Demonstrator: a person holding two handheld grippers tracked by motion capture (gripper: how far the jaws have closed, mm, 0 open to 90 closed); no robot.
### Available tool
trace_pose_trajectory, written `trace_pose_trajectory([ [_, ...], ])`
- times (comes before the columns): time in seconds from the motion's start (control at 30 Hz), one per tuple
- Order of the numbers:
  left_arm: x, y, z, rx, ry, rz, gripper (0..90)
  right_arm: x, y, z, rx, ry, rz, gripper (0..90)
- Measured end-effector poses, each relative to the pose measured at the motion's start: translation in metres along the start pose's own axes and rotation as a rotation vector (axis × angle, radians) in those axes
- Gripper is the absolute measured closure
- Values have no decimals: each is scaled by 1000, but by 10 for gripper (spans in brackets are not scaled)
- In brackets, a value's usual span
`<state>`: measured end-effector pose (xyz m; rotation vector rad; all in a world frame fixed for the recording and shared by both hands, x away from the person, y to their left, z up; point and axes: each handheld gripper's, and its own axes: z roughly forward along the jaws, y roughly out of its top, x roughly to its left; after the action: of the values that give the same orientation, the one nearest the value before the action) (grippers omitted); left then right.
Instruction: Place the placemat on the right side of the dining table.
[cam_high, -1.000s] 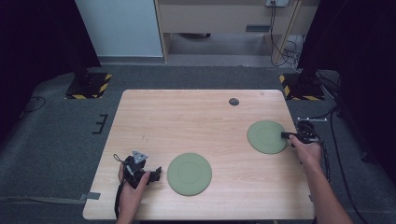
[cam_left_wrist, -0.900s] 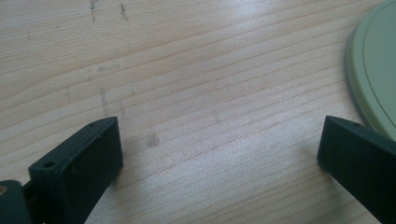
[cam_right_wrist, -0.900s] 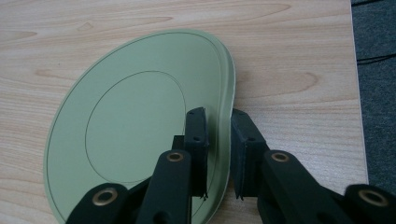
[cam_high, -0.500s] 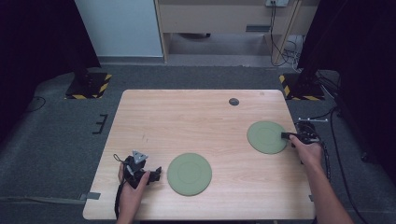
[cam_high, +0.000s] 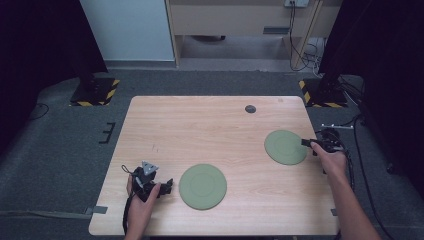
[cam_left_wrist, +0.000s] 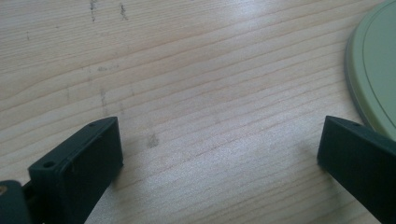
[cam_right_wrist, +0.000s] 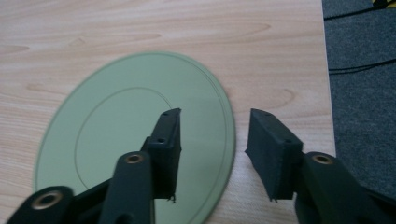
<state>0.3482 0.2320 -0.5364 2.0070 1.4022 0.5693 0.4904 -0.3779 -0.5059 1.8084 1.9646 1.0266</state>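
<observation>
1. Plates: two flat green plates, both empty, lie on the wooden table (cam_high: 200, 125).
2. Right plate (cam_high: 285, 147) sits at 3 o'clock of the tabletop, near its edge; left plate (cam_high: 202, 186) sits at 6 o'clock.
3. Right gripper (cam_right_wrist: 212, 140) has just been opening its jaws; they straddle the right plate's rim, pads apart from it.
4. Left gripper (cam_left_wrist: 219, 144) rests at 9 o'clock of the left plate, jaws wide open over bare wood.

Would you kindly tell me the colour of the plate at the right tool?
Pale sage green plate, clearest in the right gripper view.
</observation>
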Motion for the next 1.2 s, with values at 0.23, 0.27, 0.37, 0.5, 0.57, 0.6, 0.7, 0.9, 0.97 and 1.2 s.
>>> trace_pose_trajectory([
  [0.23, 0, 0, 0, 0, -1, 0, 0, 5, 5, 0, -47, 20, 36, 311],
  [0.27, 0, 0, 0, 0, -1, 0, 0, 6, 5, 1, -52, 28, 37, 287],
  [0.37, 0, 0, 0, 0, -1, 0, 0, 9, 6, 2, -66, 28, 32, 228],
  [0.5, 0, 0, 0, 0, -1, -1, 0, 14, 12, 3, -45, 17, 18, 134],
  [0.57, 0, 0, 0, 0, -1, 0, 0, 17, 15, 2, -39, 2, 6, 114],
  [0.6, 0, 0, 0, 0, -1, 0, 0, 18, 16, 1, -47, 5, 7, 110],
  [0.7, 0, 0, 0, 0, -2, 1, 0, 20, 18, -2, -82, 23, 11, 84],
  [0.9, 0, 0, 0, 0, -2, 1, 0, 23, 19, -6, -101, 42, 11, 68],
  [0.97, 0, 0, 0, 0, -2, 1, 0, 25, 19, -8, -99, 43, 7, 65],
  [1.2, 0, 0, 0, 0, -3, 1, 0, 33, 19, -16, -115, 39, -25, 88],
])
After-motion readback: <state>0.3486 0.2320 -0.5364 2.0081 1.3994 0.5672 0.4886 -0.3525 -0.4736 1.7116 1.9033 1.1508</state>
